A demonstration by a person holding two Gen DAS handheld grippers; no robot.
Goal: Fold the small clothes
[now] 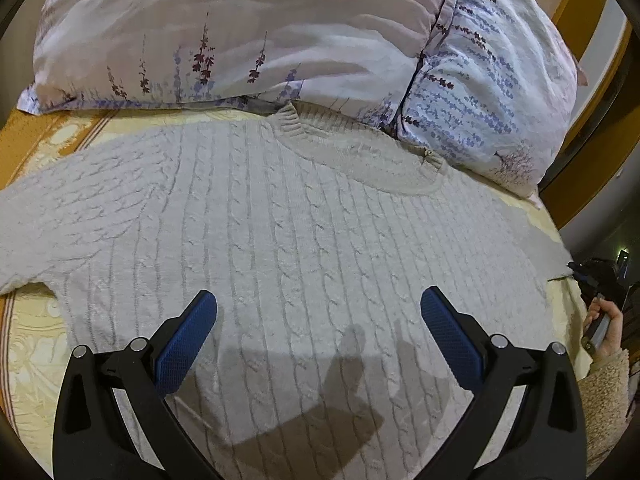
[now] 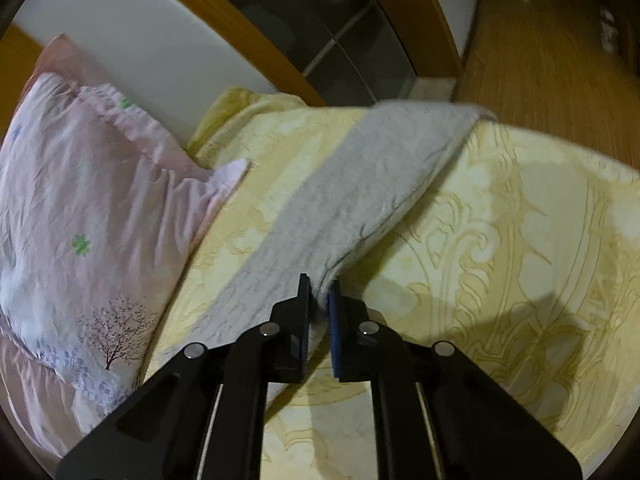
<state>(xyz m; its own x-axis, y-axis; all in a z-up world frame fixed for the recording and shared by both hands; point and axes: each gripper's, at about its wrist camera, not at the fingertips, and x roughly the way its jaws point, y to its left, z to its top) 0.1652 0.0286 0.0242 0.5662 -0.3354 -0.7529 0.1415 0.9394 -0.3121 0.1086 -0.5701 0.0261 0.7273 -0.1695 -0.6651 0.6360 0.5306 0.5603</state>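
A pale grey cable-knit sweater point(image 1: 280, 232) lies spread flat on the bed, its neckline toward the pillows. My left gripper point(image 1: 318, 306) hangs open above the sweater's lower body, its blue pads wide apart and empty. In the right wrist view my right gripper point(image 2: 320, 290) is shut on the sweater's right sleeve point(image 2: 352, 200), pinching its edge; the sleeve runs away from the fingers toward the bed's far edge, lifted a little off the sheet. The right gripper and the hand holding it also show at the right edge of the left wrist view point(image 1: 596, 276).
Floral pillows point(image 1: 248, 36) lie along the headboard just past the neckline; one also shows in the right wrist view point(image 2: 80, 208). The yellow patterned bedsheet point(image 2: 520, 260) covers the bed. The wooden bed frame point(image 2: 260, 36) and wooden floor point(image 2: 560, 60) lie beyond.
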